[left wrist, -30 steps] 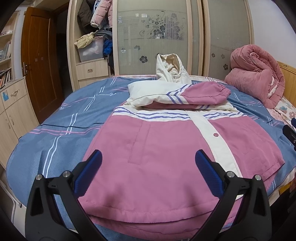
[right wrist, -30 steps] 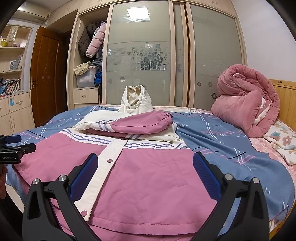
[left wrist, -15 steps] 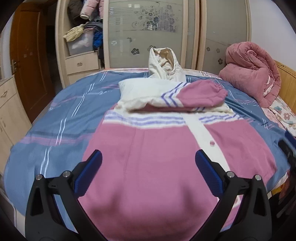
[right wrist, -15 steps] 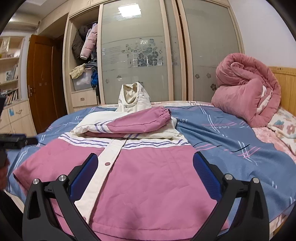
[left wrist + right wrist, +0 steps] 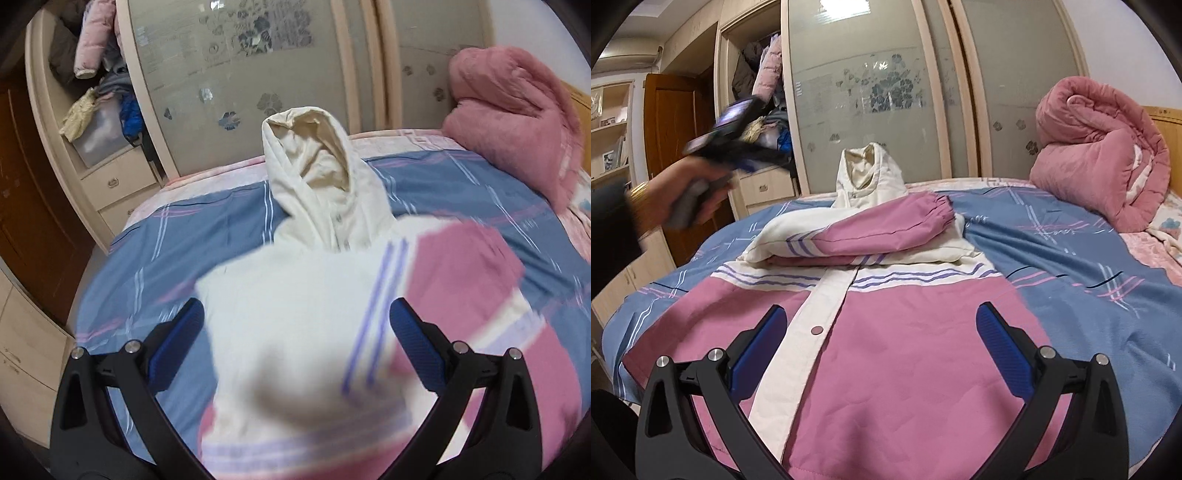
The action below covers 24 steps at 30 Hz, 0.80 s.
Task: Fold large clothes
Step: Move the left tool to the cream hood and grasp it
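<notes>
A pink and cream hooded jacket [image 5: 905,354] lies front up on the blue bed, sleeves [image 5: 886,232] folded across its chest, cream hood [image 5: 868,177] standing up at the far end. My right gripper [image 5: 879,332] is open and empty above the jacket's lower front. My left gripper [image 5: 295,332] is open and empty, held above the folded sleeves [image 5: 332,314] and facing the hood [image 5: 314,173]; that view is blurred. The left gripper and the hand holding it also show in the right wrist view [image 5: 731,125] at upper left.
A rolled pink quilt [image 5: 1100,155] lies at the bed's far right. A wardrobe with frosted sliding doors [image 5: 886,92] and an open shelf of clothes [image 5: 99,85] stands behind the bed. Cream cabinets [image 5: 22,354] stand at the left.
My left gripper has moved forward and up, from the jacket's hem to above the folded sleeves. My right gripper has shifted a little forward. Both stay open.
</notes>
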Each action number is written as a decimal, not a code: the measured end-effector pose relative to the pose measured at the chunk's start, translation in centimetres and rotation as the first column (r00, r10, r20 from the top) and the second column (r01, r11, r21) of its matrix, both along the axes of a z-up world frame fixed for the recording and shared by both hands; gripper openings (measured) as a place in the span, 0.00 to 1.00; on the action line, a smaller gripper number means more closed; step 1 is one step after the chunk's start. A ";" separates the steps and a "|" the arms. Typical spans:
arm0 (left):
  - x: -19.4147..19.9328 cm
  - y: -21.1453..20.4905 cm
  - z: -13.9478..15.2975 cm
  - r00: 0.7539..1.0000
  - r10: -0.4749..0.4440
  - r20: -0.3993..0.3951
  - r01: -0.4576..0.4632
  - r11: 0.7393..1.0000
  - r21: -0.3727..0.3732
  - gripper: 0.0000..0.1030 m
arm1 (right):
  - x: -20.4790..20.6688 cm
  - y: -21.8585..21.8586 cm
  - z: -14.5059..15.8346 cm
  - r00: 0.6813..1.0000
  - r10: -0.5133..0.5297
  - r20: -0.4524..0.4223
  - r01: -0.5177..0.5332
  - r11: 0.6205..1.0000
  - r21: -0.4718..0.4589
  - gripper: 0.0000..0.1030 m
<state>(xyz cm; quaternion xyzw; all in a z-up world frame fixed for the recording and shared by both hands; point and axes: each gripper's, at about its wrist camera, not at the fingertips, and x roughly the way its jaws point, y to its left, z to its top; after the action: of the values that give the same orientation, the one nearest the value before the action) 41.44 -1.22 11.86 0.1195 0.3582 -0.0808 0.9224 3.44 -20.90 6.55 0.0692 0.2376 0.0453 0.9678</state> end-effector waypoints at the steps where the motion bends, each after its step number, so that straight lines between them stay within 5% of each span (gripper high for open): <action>1: 2.0 -0.5 -0.1 1.000 0.011 -0.018 -0.011 1.000 -0.002 0.98 | 0.2 0.0 -0.1 1.000 0.005 -0.004 -0.005 1.000 0.001 0.99; 9: 17.4 -3.7 -1.2 0.988 0.142 -0.068 -0.139 0.989 0.043 0.97 | 1.8 -0.5 -1.1 0.998 0.022 -0.052 -0.020 0.999 0.026 0.99; 14: 24.0 -3.6 -3.7 0.968 0.217 -0.129 -0.217 0.976 0.016 0.68 | 2.3 -1.0 -1.8 0.996 0.026 -0.084 -0.022 0.999 0.042 0.99; 19: 27.7 -2.7 -6.2 0.942 0.294 -0.162 -0.292 0.956 0.033 0.64 | 2.6 -1.1 -2.0 0.994 0.029 -0.101 -0.023 0.998 0.054 0.99; 20: 27.8 -2.4 -6.4 0.938 0.301 -0.174 -0.302 0.953 0.019 0.47 | 2.6 -1.1 -2.0 0.994 0.029 -0.103 -0.024 0.998 0.057 0.99; 21: 27.8 -1.9 -6.5 0.935 0.296 -0.196 -0.304 0.953 -0.013 0.18 | 2.6 -1.1 -2.1 0.994 0.032 -0.104 -0.025 0.998 0.061 0.99; 24: 26.5 -0.9 -5.8 0.945 0.260 -0.198 -0.281 0.956 -0.083 0.07 | 2.7 -1.3 -2.0 0.994 0.036 -0.104 -0.028 0.997 0.074 0.99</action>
<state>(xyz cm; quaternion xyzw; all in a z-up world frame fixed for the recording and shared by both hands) 67.97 -2.14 6.03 0.0102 0.4503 0.0164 0.8927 6.11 -22.16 4.56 0.1028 0.2874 0.0656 0.9500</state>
